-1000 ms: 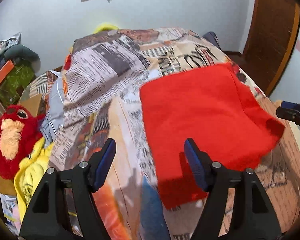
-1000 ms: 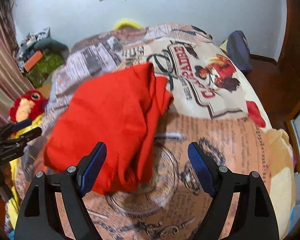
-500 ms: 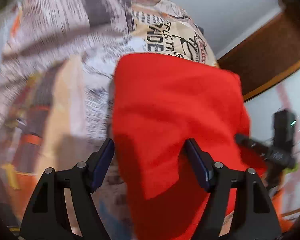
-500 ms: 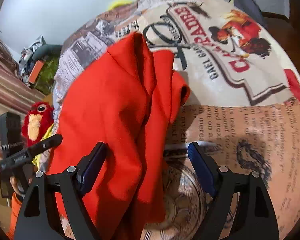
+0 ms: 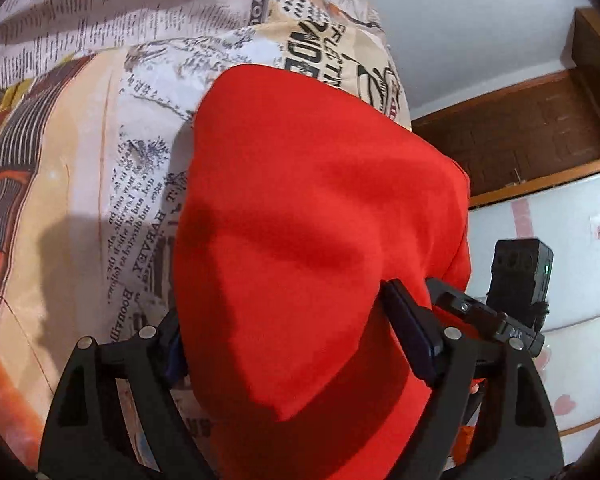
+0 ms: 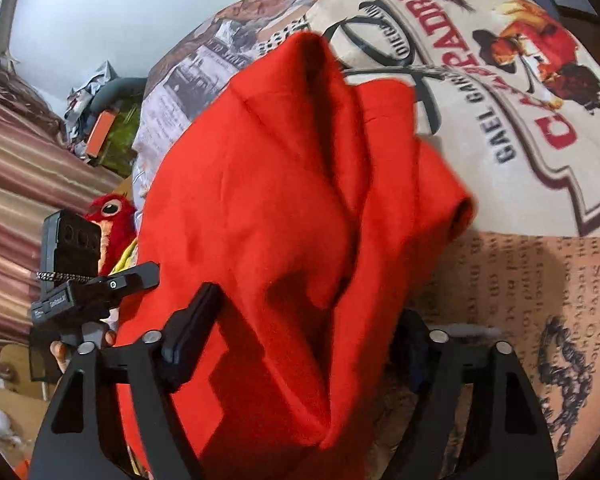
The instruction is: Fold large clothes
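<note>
A large red garment (image 5: 300, 220) lies folded on the printed bedspread (image 5: 80, 140). In the left wrist view my left gripper (image 5: 296, 340) is open, its jaws straddling the garment's near edge, cloth between them. In the right wrist view the same garment (image 6: 260, 200) shows several folds and creases. My right gripper (image 6: 300, 336) is open too, with the garment's near edge bunched between its jaws. The right finger there is partly hidden by cloth. Each gripper shows in the other's view: the right one (image 5: 500, 312) and the left one (image 6: 84, 288).
A red plush toy (image 6: 108, 216) sits at the bed's left side by a striped curtain (image 6: 20, 152). Clutter (image 6: 104, 120) lies against the far wall. A brown wooden door (image 5: 540, 120) stands right of the bed.
Both grippers have moved forward and down onto the garment's near edge, so cloth now sits between their open jaws. The two grippers are closer together.
</note>
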